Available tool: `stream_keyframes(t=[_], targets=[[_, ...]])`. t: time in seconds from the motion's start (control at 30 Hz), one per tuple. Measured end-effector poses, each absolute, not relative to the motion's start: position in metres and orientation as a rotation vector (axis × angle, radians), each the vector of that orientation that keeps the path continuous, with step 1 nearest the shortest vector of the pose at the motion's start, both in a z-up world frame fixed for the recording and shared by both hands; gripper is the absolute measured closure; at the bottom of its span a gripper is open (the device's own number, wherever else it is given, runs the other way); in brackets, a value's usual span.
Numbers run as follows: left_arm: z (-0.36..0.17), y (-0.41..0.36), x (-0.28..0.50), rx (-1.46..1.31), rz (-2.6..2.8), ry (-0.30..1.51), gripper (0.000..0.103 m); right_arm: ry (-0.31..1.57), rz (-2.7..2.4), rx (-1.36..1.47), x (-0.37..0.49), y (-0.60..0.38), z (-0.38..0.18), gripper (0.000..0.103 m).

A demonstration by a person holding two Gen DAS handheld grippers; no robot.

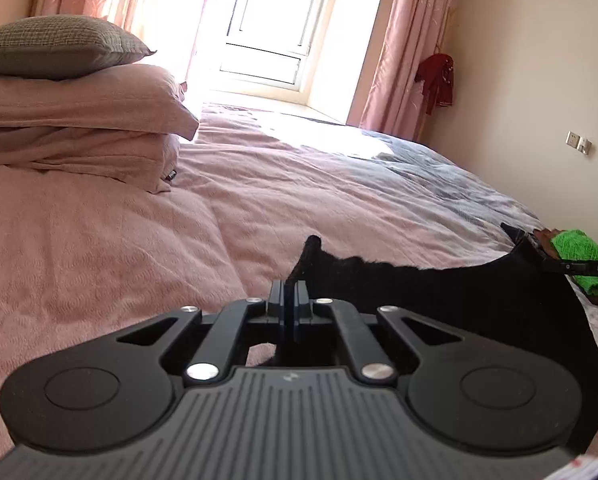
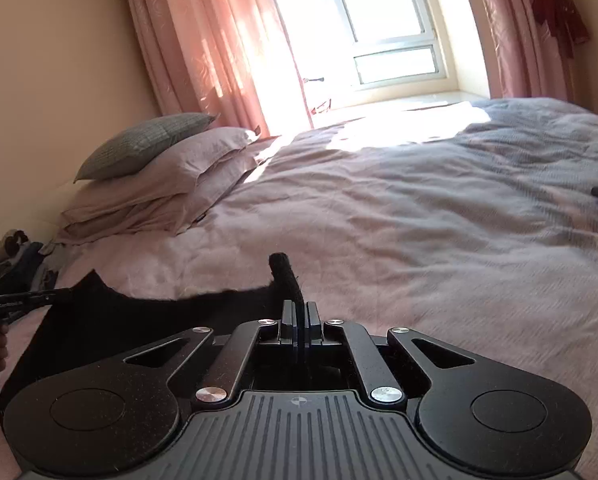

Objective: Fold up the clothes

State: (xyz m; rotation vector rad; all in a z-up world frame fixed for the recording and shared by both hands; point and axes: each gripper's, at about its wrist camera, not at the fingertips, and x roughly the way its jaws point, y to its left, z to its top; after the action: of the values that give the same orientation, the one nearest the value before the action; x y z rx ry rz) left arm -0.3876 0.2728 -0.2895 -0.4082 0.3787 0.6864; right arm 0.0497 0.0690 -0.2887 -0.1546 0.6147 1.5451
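A black garment [image 1: 439,292] hangs stretched between both grippers above the pink bed. My left gripper [image 1: 289,292] is shut on one corner of it, and a tip of cloth sticks up past the fingers. In the left wrist view the right gripper [image 1: 539,248] pinches the other corner at the far right, held by a hand in a green glove [image 1: 579,248]. In the right wrist view my right gripper [image 2: 301,312] is shut on a rolled corner of the black garment [image 2: 139,316], and the left gripper [image 2: 39,298] holds the far corner at the left edge.
The pink duvet [image 1: 139,240] covers the bed, with a grey blanket [image 2: 519,160] toward the foot. Stacked pink pillows [image 1: 79,120] and a grey cushion [image 1: 55,44] lie at the head. A pile of clothes [image 2: 15,260] sits at the left. A red item [image 1: 437,78] hangs on the wall.
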Motion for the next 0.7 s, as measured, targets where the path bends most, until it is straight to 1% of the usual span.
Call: stream_keyframes(t=[0.23,0.33,0.37,0.4,0.43,0.47,0.5,0.57,0.7], targets=[[-0.314,0.300,-0.349,-0.383,0.747,0.488,0.100,0.649,1.455,-0.223,0.050,0.106,-0.310,0.103],[-0.337,0.313,-0.342,-0.441,0.777,0.579,0.097,0.780,1.392,-0.312,0.055,0.123,-0.334,0.103],[-0.344,0.316,-0.341,-0.454,0.794,0.619,0.094,0.808,1.374,-0.353,0.055,0.125,-0.340,0.098],[-0.350,0.317,-0.345,-0.465,0.818,0.656,0.088,0.806,1.348,-0.368,0.054,0.121,-0.342,0.088],[-0.352,0.318,-0.352,-0.489,0.839,0.676,0.082,0.786,1.321,-0.359,0.055,0.112,-0.339,0.067],[-0.352,0.318,-0.364,-0.522,0.842,0.659,0.072,0.775,1.314,-0.334,0.056,0.100,-0.334,0.052],[-0.348,0.316,-0.379,-0.559,0.837,0.624,0.068,0.779,1.322,-0.293,0.057,0.084,-0.327,0.050],[-0.339,0.308,-0.413,-0.639,0.834,0.567,0.065,0.811,1.328,-0.194,0.061,0.046,-0.316,0.048],[-0.324,0.268,-0.479,-0.798,0.808,0.473,0.064,0.916,1.312,-0.039,0.065,-0.032,-0.319,0.045]])
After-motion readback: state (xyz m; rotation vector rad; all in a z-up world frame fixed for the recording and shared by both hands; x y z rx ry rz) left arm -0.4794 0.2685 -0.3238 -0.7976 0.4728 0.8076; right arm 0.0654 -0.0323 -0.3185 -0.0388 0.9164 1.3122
